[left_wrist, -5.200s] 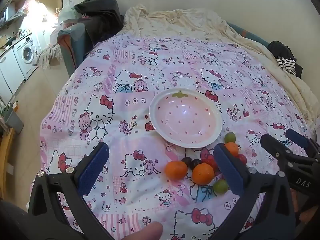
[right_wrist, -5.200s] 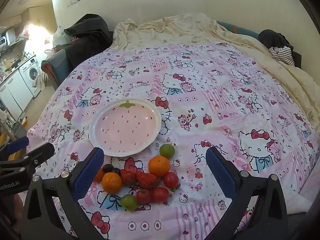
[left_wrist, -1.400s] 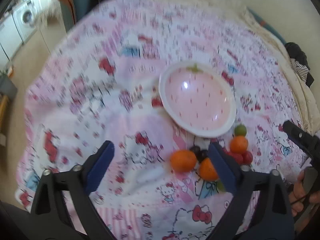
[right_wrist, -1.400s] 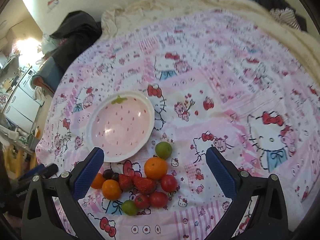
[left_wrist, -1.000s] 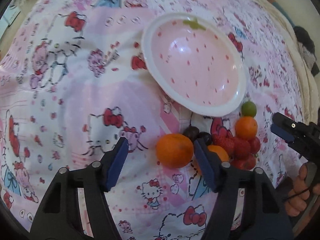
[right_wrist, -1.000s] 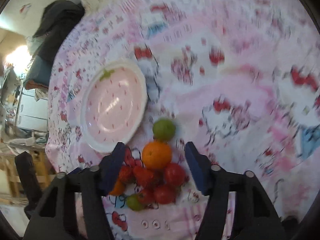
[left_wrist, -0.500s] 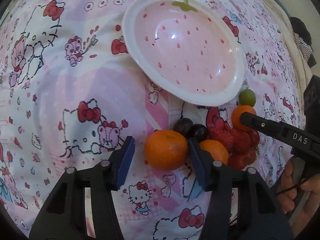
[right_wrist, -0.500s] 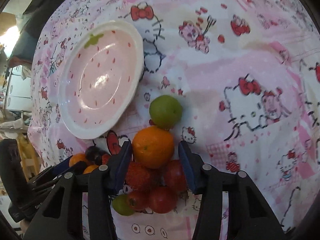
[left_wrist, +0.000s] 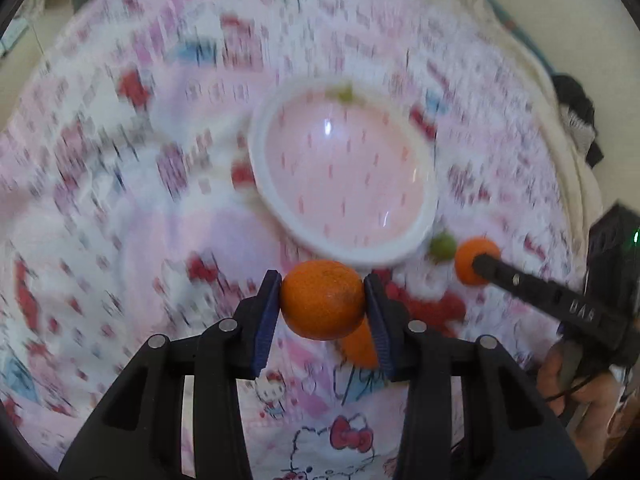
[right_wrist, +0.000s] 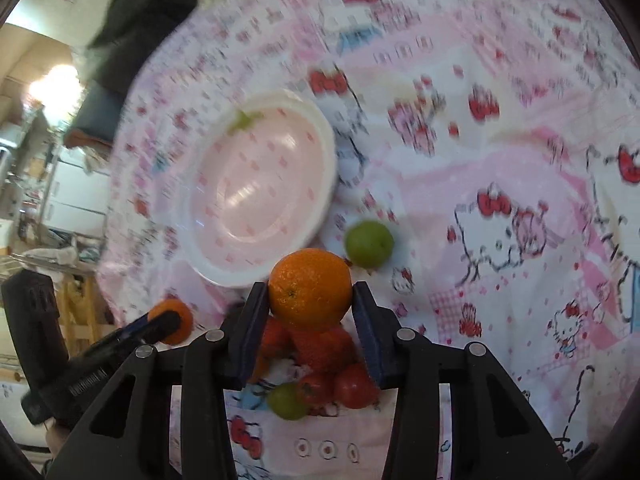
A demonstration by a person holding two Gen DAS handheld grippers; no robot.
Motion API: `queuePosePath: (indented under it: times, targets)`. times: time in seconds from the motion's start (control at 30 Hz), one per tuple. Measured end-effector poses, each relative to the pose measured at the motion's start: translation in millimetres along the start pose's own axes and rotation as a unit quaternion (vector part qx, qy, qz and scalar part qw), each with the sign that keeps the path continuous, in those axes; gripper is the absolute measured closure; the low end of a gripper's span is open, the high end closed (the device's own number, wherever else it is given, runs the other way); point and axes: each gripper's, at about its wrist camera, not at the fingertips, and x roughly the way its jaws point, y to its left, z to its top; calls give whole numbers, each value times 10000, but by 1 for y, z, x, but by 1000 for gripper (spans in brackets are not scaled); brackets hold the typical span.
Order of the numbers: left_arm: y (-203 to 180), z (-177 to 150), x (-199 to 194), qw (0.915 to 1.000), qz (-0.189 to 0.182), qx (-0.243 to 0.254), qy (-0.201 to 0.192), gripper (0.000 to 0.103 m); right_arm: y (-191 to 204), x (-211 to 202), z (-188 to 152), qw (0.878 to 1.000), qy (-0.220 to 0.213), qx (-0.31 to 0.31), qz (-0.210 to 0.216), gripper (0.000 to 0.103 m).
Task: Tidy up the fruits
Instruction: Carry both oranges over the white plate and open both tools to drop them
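— Looking from the left wrist: where's the plate from the fruit?

— The left gripper (left_wrist: 323, 300) has just been closing and now pinches a round orange mandarin (left_wrist: 322, 299); the round pink strawberry-print plate (left_wrist: 424, 236) lies directly ahead, just beyond it.

— And the other?

— The right gripper (right_wrist: 310, 295), likewise just closed, clamps a round orange (right_wrist: 310, 289); the plate sits ahead-left. Both seem equally near. Round fruit, no long axis to align.

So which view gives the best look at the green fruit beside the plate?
The right wrist view: the green fruit is large and unobstructed, just right of the plate. In the left wrist view it is small, blurred, near the rim.
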Motion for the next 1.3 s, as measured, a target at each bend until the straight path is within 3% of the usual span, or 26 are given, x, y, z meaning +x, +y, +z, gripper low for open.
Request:
queuePosePath:
  times: [0.13, 0.3, 0.43, 0.8, 1.07, 1.3]
  targets:
    - [-2, 35, -17, 9984, 240, 143, -482, 65, 17, -11, 19, 9989, -330, -230, 222, 58]
    - [2, 75, -6, 9970, 361, 226, -640, 65, 35, -2, 47, 9973, -464, -487, 296, 58]
    - [8, 88, 17, 9981, 172, 13, -588, 65, 40, 16, 67, 9970, -458, -591, 208, 58]
    - [18, 96, 77, 9997, 135, -69, -193, 65, 27, 72, 93, 9978, 0, -656, -46, 58]
    - [13, 95, 84, 9998, 67, -8, -204, 64, 23, 87, 97, 9982, 93, -574, -127, 58]
    - [17, 97, 84, 9997, -23, -159, -202, 63, 13, 84, 102, 9997, 39, -207, 137, 56]
